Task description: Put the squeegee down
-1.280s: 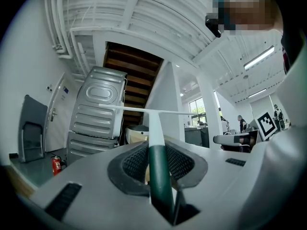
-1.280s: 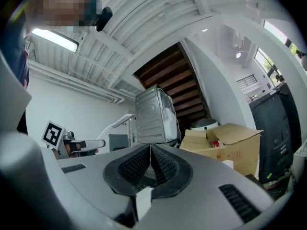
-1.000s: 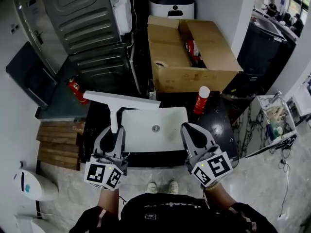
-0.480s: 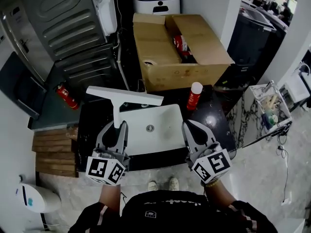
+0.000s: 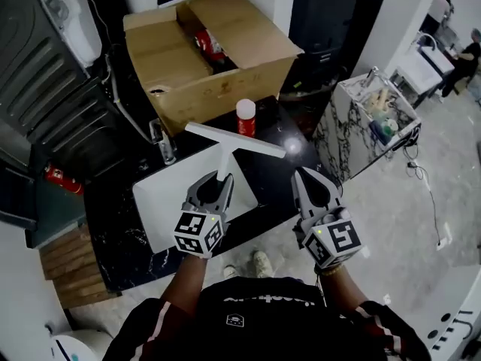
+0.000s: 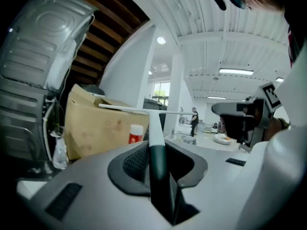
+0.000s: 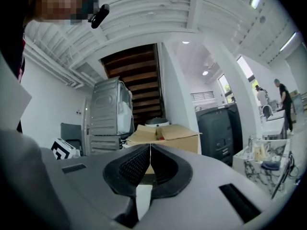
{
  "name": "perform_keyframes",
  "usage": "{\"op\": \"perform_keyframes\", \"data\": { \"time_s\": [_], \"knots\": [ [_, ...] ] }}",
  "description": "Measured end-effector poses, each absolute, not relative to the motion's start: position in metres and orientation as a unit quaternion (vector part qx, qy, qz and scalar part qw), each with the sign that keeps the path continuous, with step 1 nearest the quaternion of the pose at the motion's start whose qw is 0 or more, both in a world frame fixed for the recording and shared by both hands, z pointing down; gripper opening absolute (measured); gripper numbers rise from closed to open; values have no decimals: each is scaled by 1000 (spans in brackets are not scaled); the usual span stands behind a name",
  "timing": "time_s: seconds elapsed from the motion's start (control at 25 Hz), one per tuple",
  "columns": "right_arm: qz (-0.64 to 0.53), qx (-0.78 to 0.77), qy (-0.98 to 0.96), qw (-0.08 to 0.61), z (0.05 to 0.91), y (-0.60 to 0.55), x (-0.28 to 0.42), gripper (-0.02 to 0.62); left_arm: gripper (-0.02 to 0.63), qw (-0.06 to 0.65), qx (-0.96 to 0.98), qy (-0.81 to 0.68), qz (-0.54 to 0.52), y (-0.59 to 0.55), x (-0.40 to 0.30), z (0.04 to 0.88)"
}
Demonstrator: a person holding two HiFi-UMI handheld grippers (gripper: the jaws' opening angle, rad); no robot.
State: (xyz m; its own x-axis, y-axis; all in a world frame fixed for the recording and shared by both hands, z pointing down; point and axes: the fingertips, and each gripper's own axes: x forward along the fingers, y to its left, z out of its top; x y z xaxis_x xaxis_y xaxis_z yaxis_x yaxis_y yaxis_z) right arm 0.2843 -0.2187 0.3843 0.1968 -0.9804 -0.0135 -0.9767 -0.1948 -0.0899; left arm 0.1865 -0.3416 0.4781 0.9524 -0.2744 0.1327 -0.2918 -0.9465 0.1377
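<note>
The squeegee (image 5: 235, 140) has a long white blade, a white stem and a dark handle. My left gripper (image 5: 219, 182) is shut on that handle and holds the blade out level over the right edge of the white sink (image 5: 161, 201). In the left gripper view the dark handle (image 6: 156, 164) sits clamped between the jaws, and the blade (image 6: 134, 109) spreads across in front. My right gripper (image 5: 309, 177) hovers beside it over the black countertop (image 5: 278, 171), jaws shut with nothing in them; its pads (image 7: 139, 163) meet in the right gripper view.
A red spray can with a white cap (image 5: 246, 117) stands just beyond the blade. Behind it is an open cardboard box (image 5: 203, 51). A tap (image 5: 163, 146) stands at the sink's back, grey appliances (image 5: 52, 89) are at left, and a marble-topped stand (image 5: 372, 107) with small items is at right.
Both grippers have swung to the right and lower along the counter. The squeegee went with the left gripper, from over the sink's left side to its right edge near the can.
</note>
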Motion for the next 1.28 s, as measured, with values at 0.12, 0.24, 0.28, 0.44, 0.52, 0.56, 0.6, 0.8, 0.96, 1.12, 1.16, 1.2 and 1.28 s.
{"op": "perform_keyframes", "data": {
  "time_s": [0.12,0.24,0.28,0.44,0.52,0.56,0.6,0.8,0.96,1.12,1.16,1.2,1.28],
  "knots": [
    [-35,-795,604,29,392,-194,310,38,98,86,984,-101,115,-322,238,530],
    [-47,-814,578,22,404,-172,331,38,98,85,977,-65,183,-301,279,586],
    [-51,-819,570,20,411,-166,336,38,98,83,974,-56,205,-294,289,604],
    [-80,-838,540,10,450,-147,355,38,98,64,960,-30,270,-277,318,660],
    [-99,-845,526,12,469,-140,362,38,98,55,953,-25,297,-274,325,677],
    [-105,-847,520,14,475,-136,364,40,98,55,948,-21,313,-273,327,685],
    [-110,-849,517,14,479,-134,366,38,98,57,941,-16,332,-271,329,692],
    [-112,-852,512,15,482,-122,371,38,100,68,920,-8,386,-266,334,710],
    [-103,-852,513,18,473,-120,374,38,194,70,925,-2,375,-264,334,700],
    [-89,-844,529,20,457,-133,370,38,212,61,939,-31,338,-286,325,663],
    [-84,-840,536,21,452,-138,366,38,211,61,944,-43,320,-296,319,647],
    [-78,-834,546,23,445,-145,361,38,210,63,951,-57,299,-306,311,628],
    [-64,-817,572,27,433,-165,349,40,203,68,962,-96,245,-332,289,588]
  ]
}}
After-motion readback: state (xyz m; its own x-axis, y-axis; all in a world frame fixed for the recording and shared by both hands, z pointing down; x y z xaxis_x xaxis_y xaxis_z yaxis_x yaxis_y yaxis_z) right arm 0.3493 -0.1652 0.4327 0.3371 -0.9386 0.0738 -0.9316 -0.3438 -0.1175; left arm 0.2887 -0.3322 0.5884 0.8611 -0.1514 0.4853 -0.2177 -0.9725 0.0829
